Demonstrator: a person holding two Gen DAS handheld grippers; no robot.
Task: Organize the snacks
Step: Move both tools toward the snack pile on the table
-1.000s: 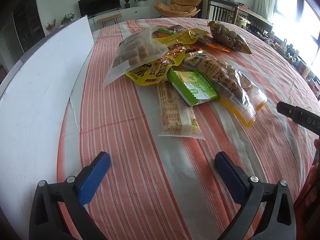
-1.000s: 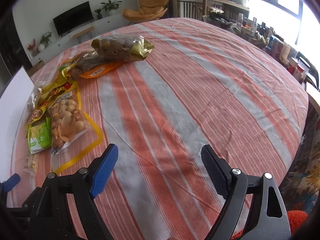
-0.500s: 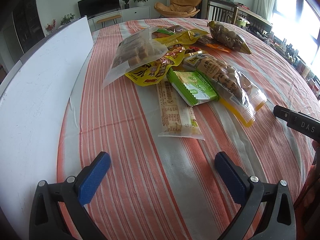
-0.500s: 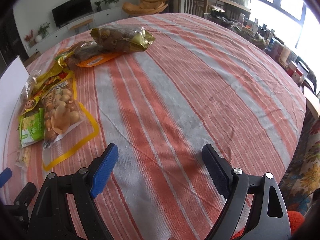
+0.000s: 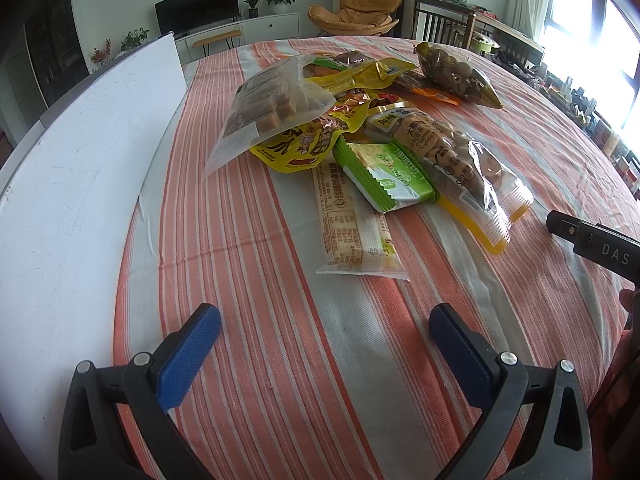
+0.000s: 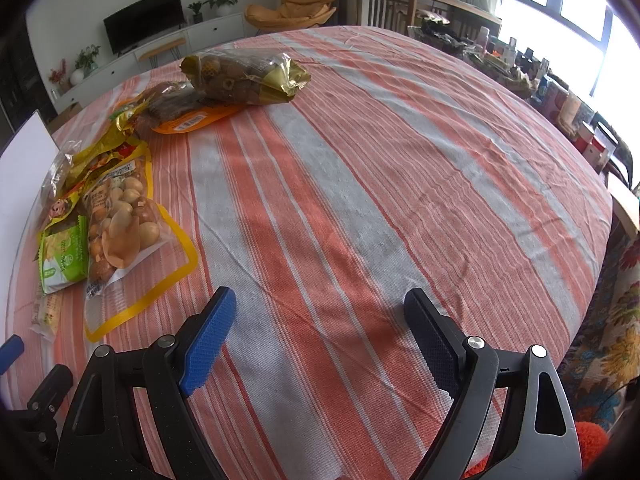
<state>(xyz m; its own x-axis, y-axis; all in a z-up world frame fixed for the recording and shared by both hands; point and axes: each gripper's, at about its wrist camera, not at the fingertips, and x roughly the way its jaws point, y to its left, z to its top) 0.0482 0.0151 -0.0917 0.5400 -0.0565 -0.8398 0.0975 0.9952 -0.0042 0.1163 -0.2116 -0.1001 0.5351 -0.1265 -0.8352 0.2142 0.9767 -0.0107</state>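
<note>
A heap of snack packs lies on the striped tablecloth (image 5: pixel 256 280). Nearest my left gripper (image 5: pixel 325 334) is a long beige cracker pack (image 5: pixel 352 228), then a green wafer pack (image 5: pixel 384 176), a clear bag of brown cubes (image 5: pixel 268 108), a yellow pack (image 5: pixel 304 144), a yellow-edged nut bag (image 5: pixel 456 152) and a gold bag (image 5: pixel 456 74) at the back. The left gripper hovers open a short way before the beige pack. My right gripper (image 6: pixel 320 330) is open over bare cloth, the nut bag (image 6: pixel 120 232) and green pack (image 6: pixel 64 256) to its left, the gold bag (image 6: pixel 244 76) far ahead.
A white board (image 5: pixel 80 168) stands along the table's left side. The right gripper's black body (image 5: pixel 592 244) shows at the left view's right edge. Striped cloth (image 6: pixel 400 184) stretches to the right; beyond the table edge are chairs, shelves with bottles and a flowered fabric (image 6: pixel 608 340).
The right gripper has moved forward and a little left, so the snacks look nearer in its view. The left gripper has hardly moved. Both stay open.
</note>
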